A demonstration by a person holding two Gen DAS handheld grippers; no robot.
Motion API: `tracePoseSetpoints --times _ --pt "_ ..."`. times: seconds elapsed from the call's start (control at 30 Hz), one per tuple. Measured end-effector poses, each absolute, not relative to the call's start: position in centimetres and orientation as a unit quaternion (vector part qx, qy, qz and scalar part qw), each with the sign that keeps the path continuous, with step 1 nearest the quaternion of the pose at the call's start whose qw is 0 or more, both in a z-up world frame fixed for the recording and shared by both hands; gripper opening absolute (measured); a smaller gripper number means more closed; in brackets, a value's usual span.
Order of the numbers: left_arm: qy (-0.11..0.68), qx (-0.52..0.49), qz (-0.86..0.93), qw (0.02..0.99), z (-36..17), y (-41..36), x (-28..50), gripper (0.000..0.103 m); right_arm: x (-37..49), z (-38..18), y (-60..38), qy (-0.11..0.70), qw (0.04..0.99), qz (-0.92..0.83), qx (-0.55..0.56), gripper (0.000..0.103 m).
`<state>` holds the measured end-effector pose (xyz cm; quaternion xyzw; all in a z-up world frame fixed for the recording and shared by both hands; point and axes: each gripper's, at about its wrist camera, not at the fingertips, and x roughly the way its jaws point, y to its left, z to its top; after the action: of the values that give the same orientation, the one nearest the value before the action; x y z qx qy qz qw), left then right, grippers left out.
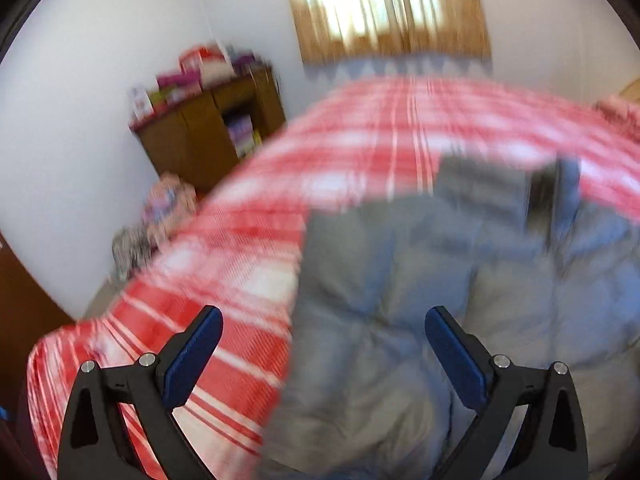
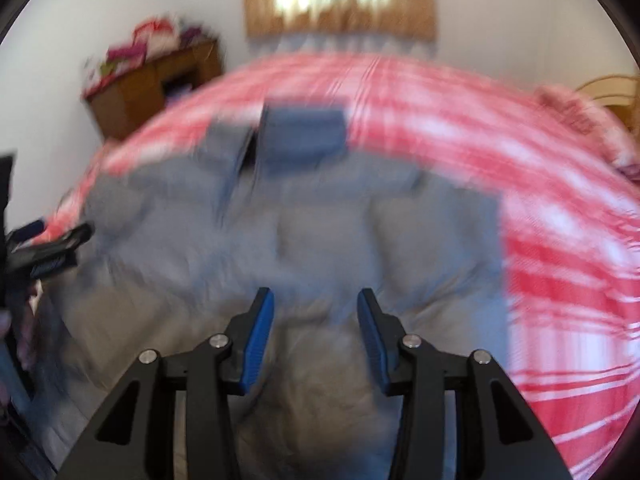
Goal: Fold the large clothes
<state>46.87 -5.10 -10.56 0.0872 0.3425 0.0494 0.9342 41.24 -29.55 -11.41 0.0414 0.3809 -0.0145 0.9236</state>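
Both claws are released and empty: left claw (image 1: 322, 344) spread wide, right claw (image 2: 316, 330) moderately. Directly beyond the fingertips lies the grey quilted jacket (image 2: 304, 236), spread on the bed (image 2: 560, 264) with its red plaid cover, collar toward the far side. Expect a light, soft, puffy, probably slippery garment that springs back when folded. Grip at hem corners or side seams, not mid-panel. Views are motion-blurred.
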Motion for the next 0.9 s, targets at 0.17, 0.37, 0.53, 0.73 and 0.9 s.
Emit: tracePoseSetpoints --times 0.17,0.37,0.53,0.73,0.9 --pt "0.346 0.067 0.069 0.933 -10.3 -4.8 50.6 0.102 44.1 -10.6 -24.7 0.375 0.926 0.035 0.017 0.048" --pt "0.415 0.076 0.1 0.901 -17.3 -5.0 54.1 0.102 46.8 -17.3 -22.3 0.41 0.911 0.051 -0.005 0.046" --pt "0.419 0.045 0.08 0.903 -18.2 -4.1 53.9 0.102 46.3 -18.7 -22.6 0.403 0.913 0.059 -0.006 0.046" --pt "0.429 0.012 0.069 0.901 -18.6 -3.2 54.0 0.102 46.6 -19.2 -24.2 0.407 0.908 0.089 0.053 0.046" --pt "0.429 0.018 0.071 0.9 -18.7 -3.5 53.9 0.102 47.1 -19.1 -24.2 0.407 0.905 0.097 0.071 0.046"
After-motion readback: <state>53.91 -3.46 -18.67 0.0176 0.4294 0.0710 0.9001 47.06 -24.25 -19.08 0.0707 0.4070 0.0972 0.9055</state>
